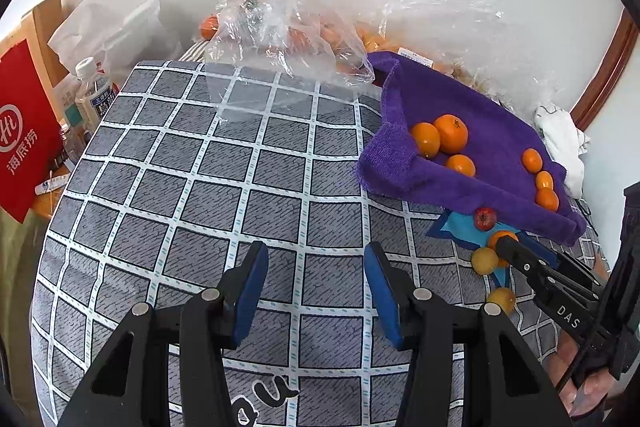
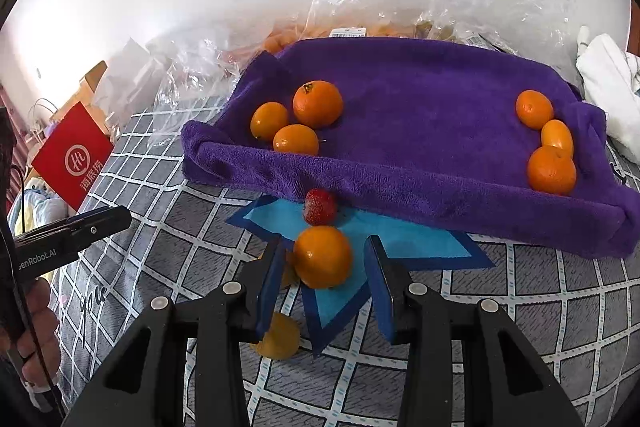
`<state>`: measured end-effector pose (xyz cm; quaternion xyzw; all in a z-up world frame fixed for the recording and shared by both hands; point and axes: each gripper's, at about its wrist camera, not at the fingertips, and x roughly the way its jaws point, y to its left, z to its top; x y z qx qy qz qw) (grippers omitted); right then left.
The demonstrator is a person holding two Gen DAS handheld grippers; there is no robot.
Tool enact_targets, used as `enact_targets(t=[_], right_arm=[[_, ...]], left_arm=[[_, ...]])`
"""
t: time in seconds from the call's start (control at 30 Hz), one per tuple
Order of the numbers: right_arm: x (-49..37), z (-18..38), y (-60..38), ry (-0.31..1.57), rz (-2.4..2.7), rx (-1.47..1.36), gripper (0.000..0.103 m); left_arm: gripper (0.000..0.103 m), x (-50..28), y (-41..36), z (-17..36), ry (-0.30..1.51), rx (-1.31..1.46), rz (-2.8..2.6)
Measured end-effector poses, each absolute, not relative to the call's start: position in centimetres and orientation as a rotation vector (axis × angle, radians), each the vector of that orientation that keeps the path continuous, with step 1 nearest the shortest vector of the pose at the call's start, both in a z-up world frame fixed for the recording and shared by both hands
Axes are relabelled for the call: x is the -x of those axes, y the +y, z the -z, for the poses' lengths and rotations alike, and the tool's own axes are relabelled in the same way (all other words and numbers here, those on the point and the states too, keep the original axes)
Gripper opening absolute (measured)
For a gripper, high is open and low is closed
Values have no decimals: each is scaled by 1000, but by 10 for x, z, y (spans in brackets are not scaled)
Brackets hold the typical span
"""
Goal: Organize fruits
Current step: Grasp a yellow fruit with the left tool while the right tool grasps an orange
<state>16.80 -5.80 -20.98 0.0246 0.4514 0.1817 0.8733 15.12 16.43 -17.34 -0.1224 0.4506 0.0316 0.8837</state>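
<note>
Two grippers: left gripper [image 1: 316,291] stood open, empty; right gripper [image 2: 326,279] (marked "DAS") straddled orange [image 2: 323,257], pads not touching.

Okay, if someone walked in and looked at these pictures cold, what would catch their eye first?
Probably the purple towel on the far side of the checked cloth, with bright oranges clustered in its left and right corners. Next, the orange on the blue paper just in front of it, sitting between the open jaws of the right hand-held gripper, with a small red fruit right behind it.
</note>
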Motion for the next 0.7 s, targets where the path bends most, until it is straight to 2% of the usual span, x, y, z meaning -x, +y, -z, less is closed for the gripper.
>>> enact_targets(t=[0.03, 0.47, 0.7], right_arm=[[-170, 210, -58, 950, -380, -48, 32], [-125, 198, -136, 917, -265, -19, 31], [-114, 212, -175, 932, -268, -83, 32]], left_arm=[[48, -150, 163, 173, 934, 254, -65], [48, -147, 100, 180, 928, 202, 64], [48, -146, 64, 183, 947, 188, 106]])
